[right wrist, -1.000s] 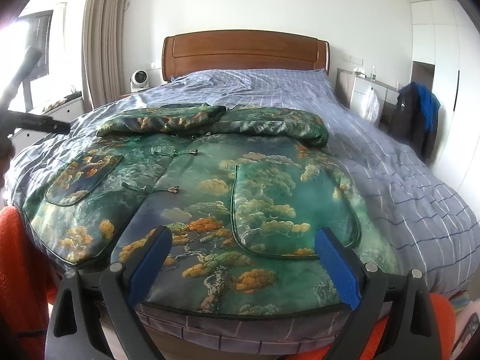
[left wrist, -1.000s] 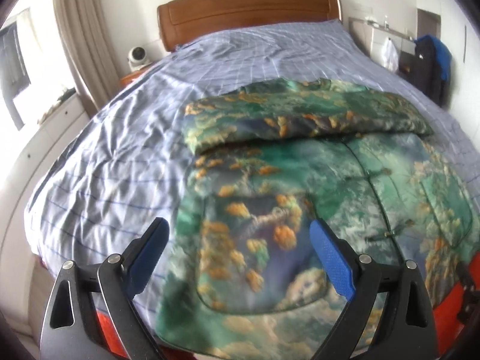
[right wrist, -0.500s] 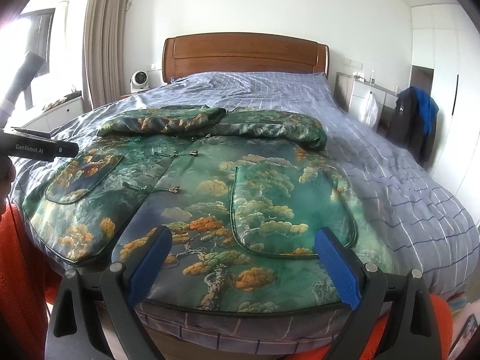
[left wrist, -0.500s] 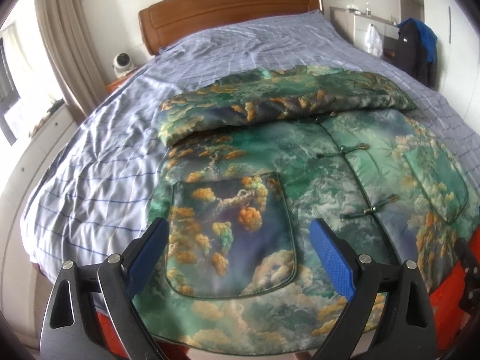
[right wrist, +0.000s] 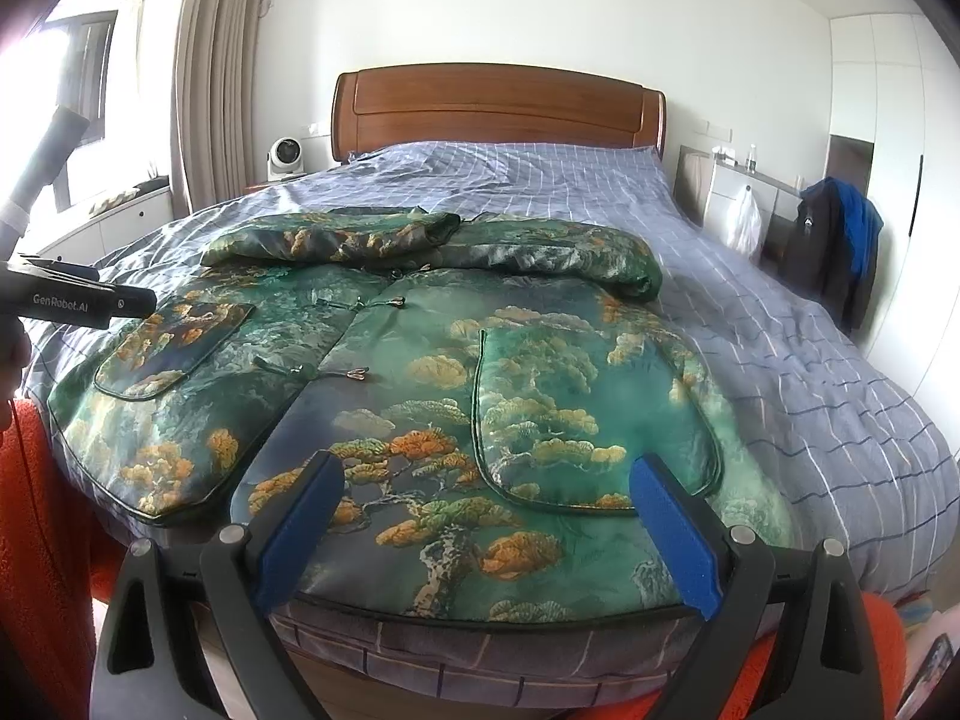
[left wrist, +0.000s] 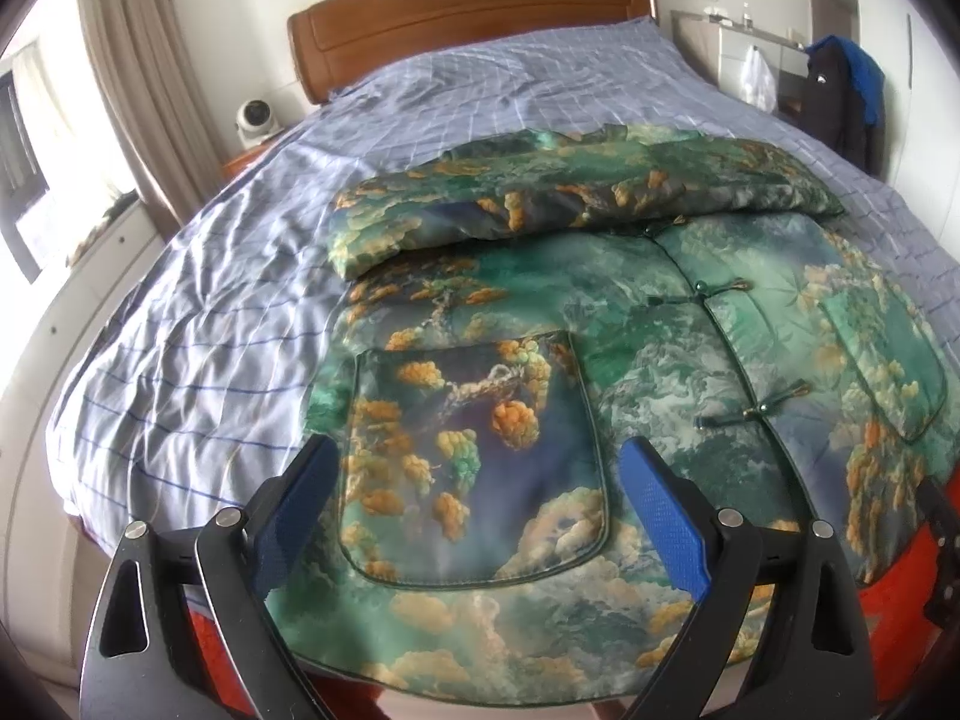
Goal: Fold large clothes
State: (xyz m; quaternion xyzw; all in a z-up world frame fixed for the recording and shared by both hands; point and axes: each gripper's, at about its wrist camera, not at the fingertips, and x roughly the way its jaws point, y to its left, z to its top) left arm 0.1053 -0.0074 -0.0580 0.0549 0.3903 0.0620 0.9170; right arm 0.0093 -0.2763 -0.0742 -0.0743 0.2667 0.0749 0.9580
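Observation:
A large padded jacket [left wrist: 630, 360] [right wrist: 420, 372], green with orange pine and cloud print, lies front-up on the bed, hem at the foot edge. Both sleeves [left wrist: 570, 198] [right wrist: 432, 240] are folded across the chest. Knot buttons run down the middle. My left gripper [left wrist: 474, 516] hovers open above the left patch pocket [left wrist: 474, 462], holding nothing. My right gripper [right wrist: 486, 534] stands open over the hem by the right pocket [right wrist: 588, 420]. The left gripper's body [right wrist: 78, 303] shows at the left of the right wrist view.
The bed [right wrist: 780, 360] has a blue checked cover and a wooden headboard [right wrist: 498, 105]. A white fan [right wrist: 285, 157] sits on the left nightstand. A dark and blue garment [right wrist: 840, 240] hangs at the right. Orange sleeves [right wrist: 36, 540] frame the near edge.
The left gripper has drawn back and turned a little, so more of the jacket's hem and headboard show. The right gripper has barely moved. The jacket lies as before.

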